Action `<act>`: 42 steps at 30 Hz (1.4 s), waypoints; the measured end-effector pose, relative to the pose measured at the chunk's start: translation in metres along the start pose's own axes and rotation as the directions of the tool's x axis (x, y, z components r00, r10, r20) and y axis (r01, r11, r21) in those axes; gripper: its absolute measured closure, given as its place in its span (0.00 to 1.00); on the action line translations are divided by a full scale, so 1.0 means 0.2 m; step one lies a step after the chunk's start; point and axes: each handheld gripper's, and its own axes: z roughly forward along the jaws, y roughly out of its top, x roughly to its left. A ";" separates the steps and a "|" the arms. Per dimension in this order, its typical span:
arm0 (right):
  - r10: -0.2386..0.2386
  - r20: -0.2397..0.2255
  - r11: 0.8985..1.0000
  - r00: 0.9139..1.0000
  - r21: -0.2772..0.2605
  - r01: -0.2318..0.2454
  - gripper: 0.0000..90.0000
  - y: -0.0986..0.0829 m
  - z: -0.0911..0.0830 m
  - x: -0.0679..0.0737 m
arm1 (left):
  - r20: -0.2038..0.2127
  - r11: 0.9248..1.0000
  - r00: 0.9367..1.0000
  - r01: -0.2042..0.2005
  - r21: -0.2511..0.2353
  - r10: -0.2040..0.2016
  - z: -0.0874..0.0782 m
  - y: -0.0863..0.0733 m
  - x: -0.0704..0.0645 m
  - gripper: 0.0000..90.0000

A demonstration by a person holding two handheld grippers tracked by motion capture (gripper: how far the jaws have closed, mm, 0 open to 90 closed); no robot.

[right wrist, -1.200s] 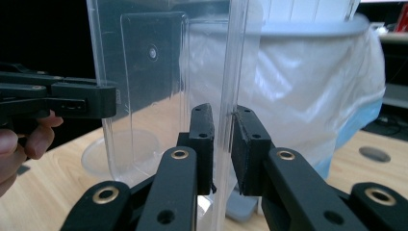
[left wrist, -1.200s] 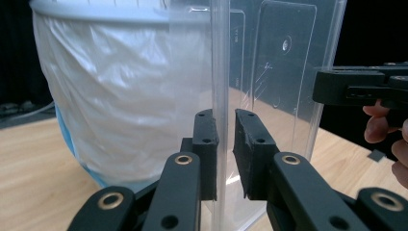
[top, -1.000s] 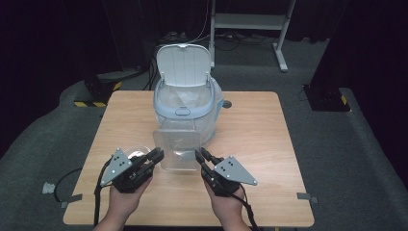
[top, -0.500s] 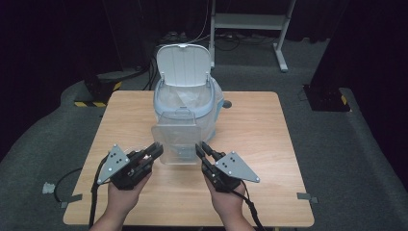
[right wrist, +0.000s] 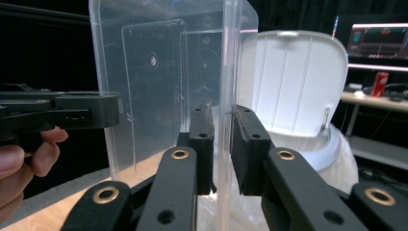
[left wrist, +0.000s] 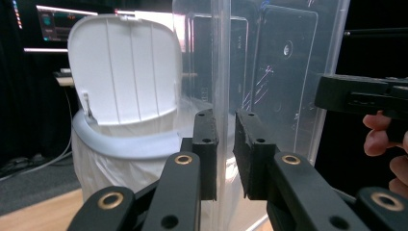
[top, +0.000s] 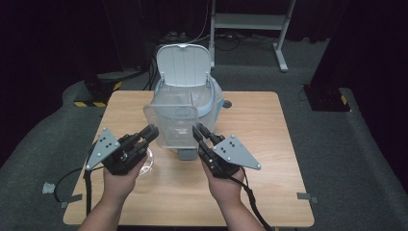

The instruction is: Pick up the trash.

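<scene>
The clear plastic container [top: 176, 126] is tipped on end, just at 6 o'clock of the open lidded bin [top: 186, 91]. The left gripper [top: 150, 132] and right gripper [top: 197, 133] each pinch a thin side wall between nearly closed jaws. Risk: the slick, flexing wall may slip if either pinch eases while tilting.

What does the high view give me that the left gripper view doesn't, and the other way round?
High view: the wooden table and a clear round dish beneath the left gripper. Left gripper view: its pads close on either side of the clear container wall. Both: the clear container, the white bin with its lid up, and the right gripper.
</scene>
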 end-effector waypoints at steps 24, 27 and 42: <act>-0.015 0.048 0.998 0.999 -0.062 0.018 0.89 0.20 0.18 -0.12 | -0.018 0.996 0.998 -0.055 -0.070 0.054 0.21 0.23 0.15 0.87; -0.008 0.057 0.999 0.998 -0.050 0.011 0.89 0.20 0.23 -0.15 | -0.015 0.997 0.999 -0.045 -0.064 0.044 0.26 0.23 0.18 0.87; -0.005 0.092 1.000 0.996 -0.015 0.007 0.89 0.20 0.46 -0.30 | -0.033 0.999 0.999 -0.021 -0.050 0.020 0.48 0.22 0.36 0.87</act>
